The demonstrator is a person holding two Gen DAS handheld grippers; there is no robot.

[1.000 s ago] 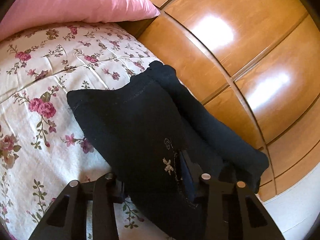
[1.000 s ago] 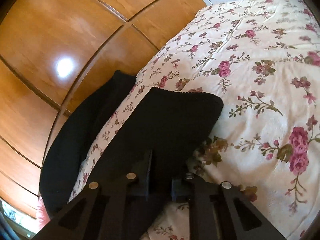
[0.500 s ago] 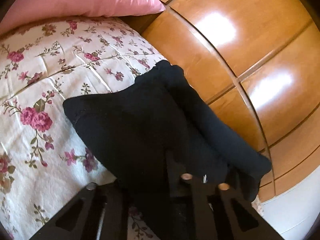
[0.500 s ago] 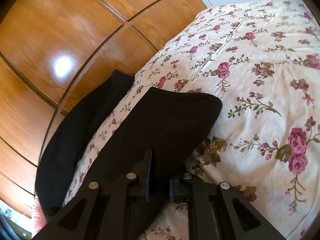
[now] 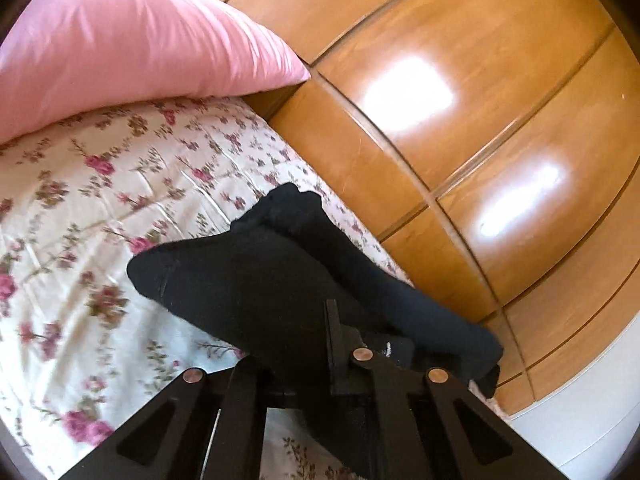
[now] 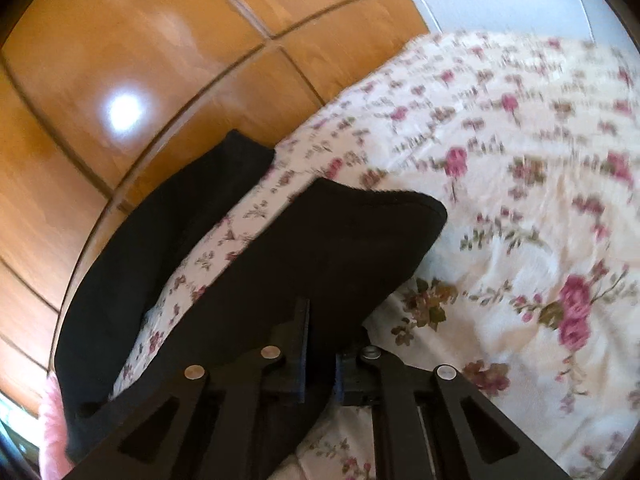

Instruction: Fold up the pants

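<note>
Pants, black, lay along the edge of a floral bedspread, one leg trailing down the side toward the polished wooden floor. Left gripper was clamped shut on a fold of the dark cloth; right gripper was pinching the fabric too, its jaws closing further on it. Step in hand, by appearance: both ends of the garment gripped, ready to be lifted and carried over. Next move likely calls for raising both hands together so the hanging leg clears the bed edge. A pink pillow sat at the head of the bed.
</note>
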